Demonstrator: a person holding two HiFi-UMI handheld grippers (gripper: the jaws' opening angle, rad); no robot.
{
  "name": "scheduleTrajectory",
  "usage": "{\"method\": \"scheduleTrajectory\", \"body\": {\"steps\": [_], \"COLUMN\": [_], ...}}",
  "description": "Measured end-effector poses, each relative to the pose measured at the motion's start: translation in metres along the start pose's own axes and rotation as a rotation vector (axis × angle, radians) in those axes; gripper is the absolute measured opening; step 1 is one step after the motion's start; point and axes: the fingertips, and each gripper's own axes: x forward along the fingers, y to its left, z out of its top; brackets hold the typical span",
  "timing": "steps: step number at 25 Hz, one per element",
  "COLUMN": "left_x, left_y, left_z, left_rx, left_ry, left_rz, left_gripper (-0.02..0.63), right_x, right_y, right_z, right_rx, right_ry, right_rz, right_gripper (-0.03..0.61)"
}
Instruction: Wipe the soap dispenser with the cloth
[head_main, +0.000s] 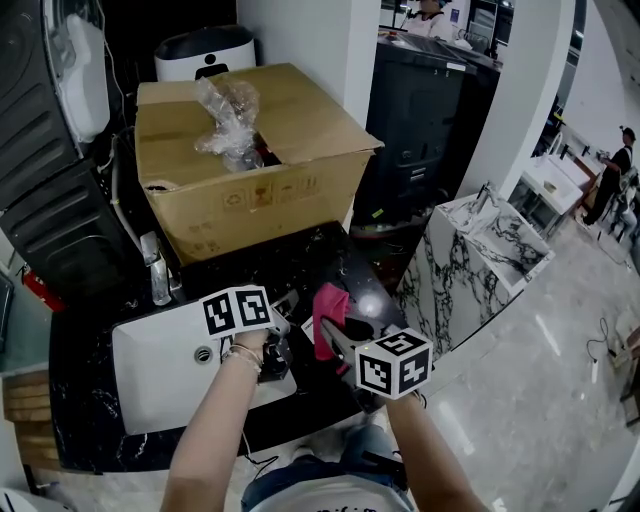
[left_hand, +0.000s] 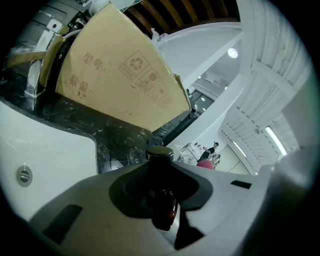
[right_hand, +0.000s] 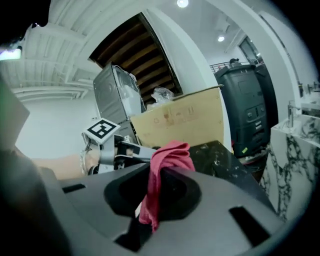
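In the left gripper view a dark soap dispenser (left_hand: 161, 200) with a round cap stands between the jaws, and my left gripper (left_hand: 160, 172) is shut on it. In the head view the left gripper (head_main: 284, 305) sits over the sink's right edge, and I cannot make out the dispenser there. My right gripper (head_main: 330, 335) is shut on a pink-red cloth (head_main: 328, 305), which bunches up above its jaws. In the right gripper view the cloth (right_hand: 172, 152) hangs from the right gripper (right_hand: 156, 195), close to the left gripper's fingers (right_hand: 131, 149).
A large cardboard box (head_main: 250, 160) with a plastic bag (head_main: 228, 118) on top stands behind the white sink (head_main: 160, 375) and its faucet (head_main: 158, 270). The black counter (head_main: 330, 255) ends at the right, beside a marble unit (head_main: 480, 250). A person (head_main: 612, 170) stands far right.
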Motion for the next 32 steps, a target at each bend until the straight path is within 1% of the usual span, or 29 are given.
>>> {"method": "scheduleTrajectory", "body": {"steps": [2,3,6,7,10,12,14,15,17,18,21,22,23,25,28,30,32], "left_x": [0.001,0.001,0.001,0.001,0.001,0.000,0.000,0.001,0.002,0.003,0.002,0.002,0.002,0.001,-0.001,-0.003,-0.006], "left_y": [-0.002,-0.002,-0.002,-0.002,-0.002,-0.003,-0.005,-0.006,-0.012,-0.017,-0.032,-0.037,-0.041,-0.045,-0.046,-0.042,-0.037], "left_z": [0.000,-0.001,-0.001,-0.001,-0.001,-0.001,0.000,0.000,-0.002,-0.003,-0.009,-0.011,-0.014,-0.019,-0.020,-0.017,-0.014], "left_rx": [0.016,0.020,0.021,0.023,0.034,0.044,0.064,0.082,0.144,0.192,0.394,0.454,0.496,0.538,0.539,0.518,0.512], "left_ry": [0.000,0.000,-0.002,-0.004,-0.006,-0.006,-0.004,-0.004,0.000,0.003,0.011,0.012,0.012,0.006,-0.021,-0.044,-0.059], "left_rz": [0.005,0.007,0.008,0.008,0.009,0.006,-0.003,-0.012,-0.041,-0.062,-0.133,-0.154,-0.172,-0.200,-0.218,-0.206,-0.186], "left_gripper": [0.095,0.095,0.095,0.094,0.095,0.095,0.095,0.095,0.095,0.095,0.094,0.094,0.094,0.094,0.094,0.095,0.094], "right_x": [0.011,0.017,0.029,0.029,0.019,0.012,0.005,0.002,-0.007,-0.010,-0.017,-0.017,-0.014,-0.004,0.009,0.013,0.017], "right_y": [0.012,0.014,0.007,0.002,-0.009,-0.018,-0.026,-0.029,-0.034,-0.038,-0.054,-0.058,-0.060,-0.057,-0.046,-0.034,-0.020], "right_z": [0.006,0.004,-0.021,-0.029,-0.050,-0.064,-0.071,-0.070,-0.061,-0.053,-0.032,-0.028,-0.025,-0.024,-0.028,-0.031,-0.033], "right_rx": [-0.035,-0.054,-0.089,-0.079,-0.007,0.018,0.053,0.065,0.068,0.069,0.120,0.151,0.185,0.253,0.319,0.326,0.312], "right_ry": [0.001,0.019,0.105,0.121,0.159,0.198,0.223,0.217,0.167,0.129,0.017,-0.011,-0.033,-0.059,-0.058,-0.041,-0.021], "right_rz": [0.034,0.036,-0.012,-0.026,-0.042,-0.072,-0.108,-0.125,-0.153,-0.166,-0.200,-0.196,-0.181,-0.125,-0.060,-0.017,0.025], "right_gripper": [0.048,0.048,0.048,0.048,0.048,0.048,0.048,0.049,0.049,0.048,0.049,0.049,0.049,0.049,0.048,0.048,0.048]}}
